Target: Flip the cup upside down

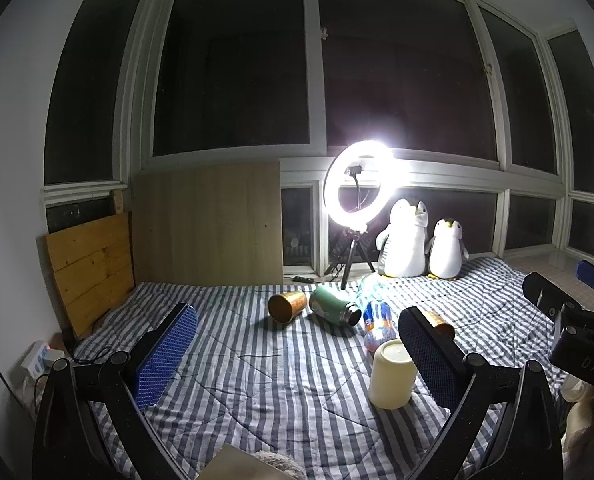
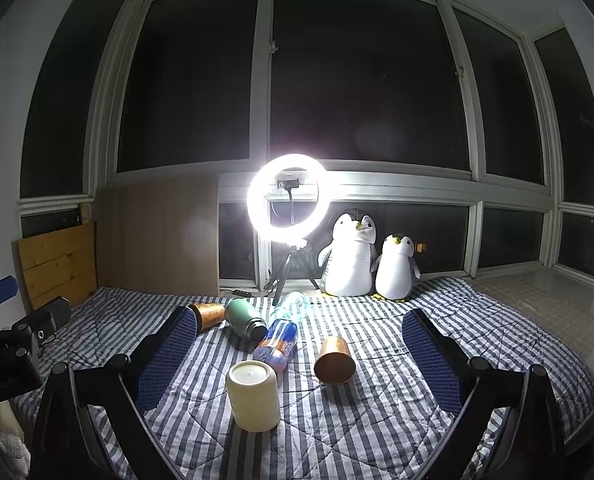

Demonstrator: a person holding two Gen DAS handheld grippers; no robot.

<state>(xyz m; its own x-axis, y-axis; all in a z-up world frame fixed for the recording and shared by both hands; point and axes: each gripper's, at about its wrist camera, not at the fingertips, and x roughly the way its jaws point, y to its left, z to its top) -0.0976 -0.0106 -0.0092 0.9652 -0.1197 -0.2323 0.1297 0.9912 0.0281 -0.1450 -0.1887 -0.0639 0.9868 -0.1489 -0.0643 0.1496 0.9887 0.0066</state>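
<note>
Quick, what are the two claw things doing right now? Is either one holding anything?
Left gripper: open, holding nothing; the cream cup stands beside its right finger.
Right gripper: open, holding nothing; the cream cup stands on the bed between its fingers, untouched.

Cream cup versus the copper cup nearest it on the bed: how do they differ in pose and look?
The cream cup stands on the striped blanket with its closed base up; the copper cup tilts over on its side. The cream cup is matte and pale; the copper cup is shiny and metallic. The cream cup looks nearly straight-sided, the copper cup tapered. Neither is held: both sit between the open right tongs.
</note>
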